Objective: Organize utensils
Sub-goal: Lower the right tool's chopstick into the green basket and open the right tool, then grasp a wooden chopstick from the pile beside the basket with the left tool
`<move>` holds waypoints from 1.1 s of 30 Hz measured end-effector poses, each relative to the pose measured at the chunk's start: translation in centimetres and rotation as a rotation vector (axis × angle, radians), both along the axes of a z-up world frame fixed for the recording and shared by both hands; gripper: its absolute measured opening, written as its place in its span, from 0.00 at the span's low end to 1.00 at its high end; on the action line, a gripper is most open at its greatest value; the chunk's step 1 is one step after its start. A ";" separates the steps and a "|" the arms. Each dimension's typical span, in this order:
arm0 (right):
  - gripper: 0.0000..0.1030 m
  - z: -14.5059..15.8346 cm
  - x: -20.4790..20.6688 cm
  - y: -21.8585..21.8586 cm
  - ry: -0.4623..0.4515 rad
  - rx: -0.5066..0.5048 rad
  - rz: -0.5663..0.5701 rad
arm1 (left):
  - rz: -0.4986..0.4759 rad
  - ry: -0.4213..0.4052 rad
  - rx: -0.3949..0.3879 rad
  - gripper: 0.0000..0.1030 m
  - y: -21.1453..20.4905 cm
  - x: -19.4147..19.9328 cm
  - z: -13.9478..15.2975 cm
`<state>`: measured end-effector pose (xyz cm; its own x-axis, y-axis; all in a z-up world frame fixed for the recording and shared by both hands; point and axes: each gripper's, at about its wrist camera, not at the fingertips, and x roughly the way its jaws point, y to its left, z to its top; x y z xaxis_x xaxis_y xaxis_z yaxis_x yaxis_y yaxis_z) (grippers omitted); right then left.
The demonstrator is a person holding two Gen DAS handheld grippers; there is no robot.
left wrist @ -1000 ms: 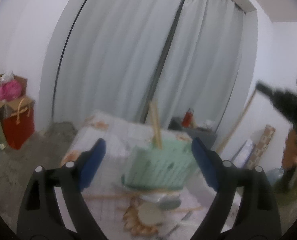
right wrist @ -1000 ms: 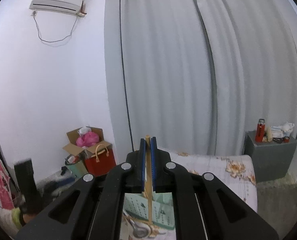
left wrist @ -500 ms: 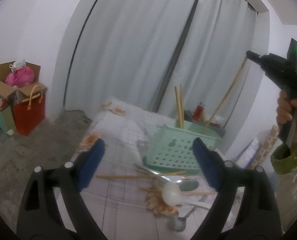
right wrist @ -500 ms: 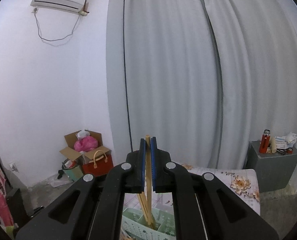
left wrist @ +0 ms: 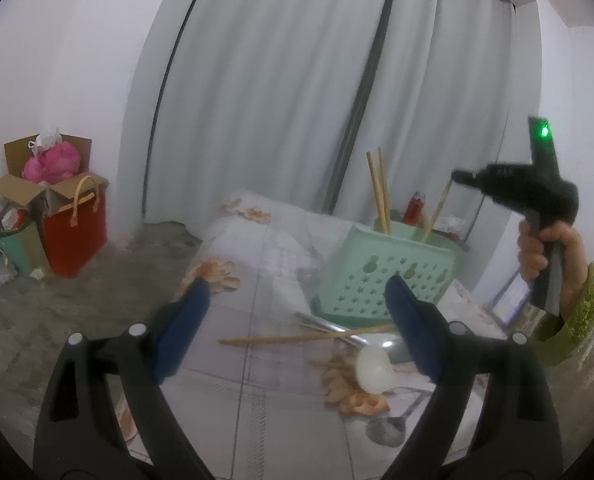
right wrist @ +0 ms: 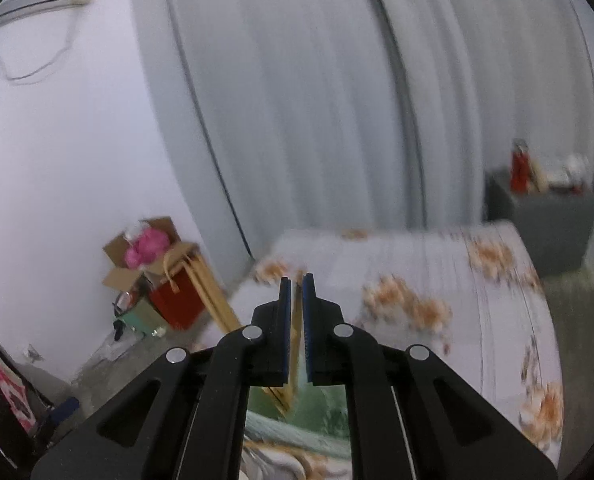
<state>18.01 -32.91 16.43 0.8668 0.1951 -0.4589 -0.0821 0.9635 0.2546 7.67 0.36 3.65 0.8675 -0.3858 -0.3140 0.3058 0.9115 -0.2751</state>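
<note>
A mint green perforated basket [left wrist: 385,276] stands on the floral tablecloth [left wrist: 257,364]. Two chopsticks [left wrist: 379,192] stand upright in it, and a third chopstick [left wrist: 437,210] leans in its right side. My left gripper [left wrist: 297,320] is open and empty above the table, near a loose chopstick [left wrist: 297,338], a white spoon [left wrist: 375,368], metal spoons [left wrist: 389,424] and more utensils. My right gripper [right wrist: 296,280], seen from outside in the left wrist view [left wrist: 461,178], sits above the basket [right wrist: 317,404]; its pads are slightly parted around the chopstick [right wrist: 296,320], which stands in the basket.
A red bag [left wrist: 75,236] and a cardboard box [left wrist: 41,176] stand on the floor at the left. Grey curtains [left wrist: 297,80] hang behind the table. A grey cabinet [right wrist: 545,224] with a red bottle [right wrist: 519,166] stands at the back right.
My right gripper has lowered the chopstick into the basket and its pads have parted slightly. My left gripper has drifted a little closer to the loose utensils.
</note>
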 end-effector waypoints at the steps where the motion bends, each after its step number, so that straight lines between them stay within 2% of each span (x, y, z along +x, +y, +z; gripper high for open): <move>1: 0.08 -0.3 -0.2 -0.2 0.008 0.005 -0.005 | 0.001 0.001 0.005 0.83 0.0 0.0 -0.1; 2: 0.11 -0.6 -0.7 -0.6 0.011 0.008 -0.012 | 0.002 0.005 0.007 0.83 0.1 0.0 -0.2; 4: 0.37 -0.6 -1.8 -1.2 0.001 0.005 -0.035 | 0.005 0.013 0.006 0.83 0.2 -0.1 -0.3; 5: 0.41 -0.3 -2.7 -1.5 -0.017 0.001 -0.053 | 0.007 0.021 0.005 0.83 0.3 -0.1 -0.4; 14: 0.56 1.0 -7.9 -2.8 -0.064 -0.017 -0.083 | 0.015 0.048 0.010 0.83 0.3 -0.1 -1.0; 17: 0.66 0.4 -9.4 -2.2 -0.047 -0.032 -0.061 | 0.021 0.055 0.017 0.83 0.1 0.0 -1.1; 19: 0.77 -0.5 -10.2 -1.6 -0.018 -0.041 -0.039 | 0.024 0.064 0.019 0.83 0.0 0.0 -1.1; 22: 0.87 -2.6 -11.1 -0.8 0.047 -0.062 -0.025 | 0.026 0.073 0.027 0.83 -0.2 0.0 -1.2; 25: 0.94 -5.3 -11.5 0.1 0.125 -0.106 -0.043 | 0.028 0.083 0.039 0.83 -0.3 0.1 -1.3; 28: 0.94 -8.6 -12.0 0.5 0.221 -0.146 -0.064 | 0.033 0.099 0.050 0.83 -0.5 0.2 -1.6; 33: 0.94 -11.9 -12.7 0.1 0.313 -0.110 -0.076 | 0.037 0.123 0.067 0.83 -0.8 0.6 -2.2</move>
